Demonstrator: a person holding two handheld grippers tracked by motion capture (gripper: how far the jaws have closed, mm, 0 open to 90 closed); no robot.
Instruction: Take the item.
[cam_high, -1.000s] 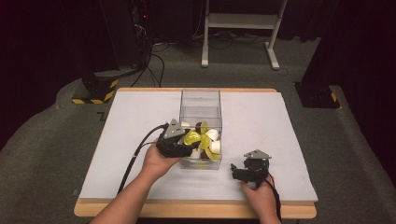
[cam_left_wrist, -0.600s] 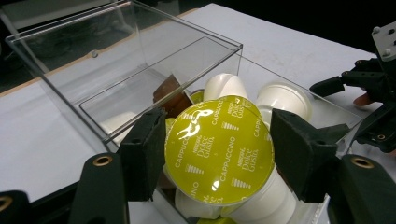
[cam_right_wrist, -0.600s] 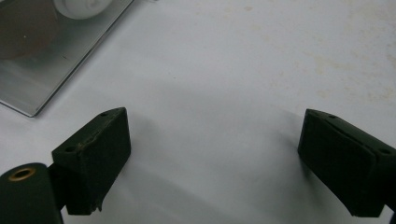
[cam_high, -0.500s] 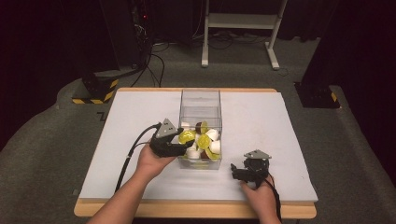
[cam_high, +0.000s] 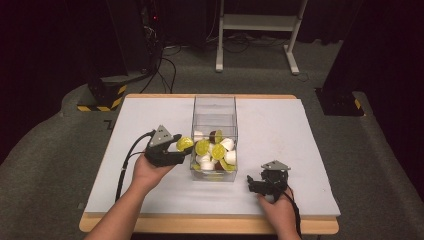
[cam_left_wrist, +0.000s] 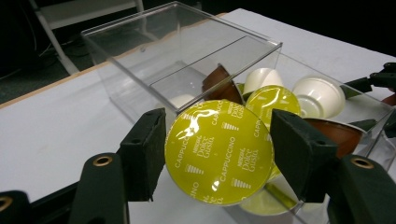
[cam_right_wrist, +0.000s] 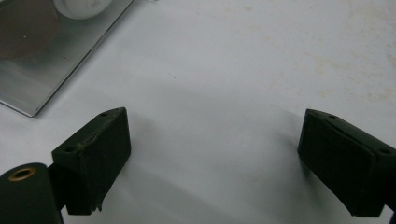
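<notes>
While the left tool grips between its black jaws one round yellow-green foil-lidded coffee capsule printed "NESCAFÉ Dolce Gusto CAPPUCCINO", it hangs just outside the left wall of the clear plastic rectangular box. Heaped inside that box lie more yellow-lidded, white and brown capsules, too jumbled to count. Right tool rests wide open and empty on the white-covered counter, grey carpet and dark room beyond.

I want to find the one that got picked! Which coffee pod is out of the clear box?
The yellow-green capsule pinched in the left gripper, beside the clear box. All the other pods lie inside it.
</notes>
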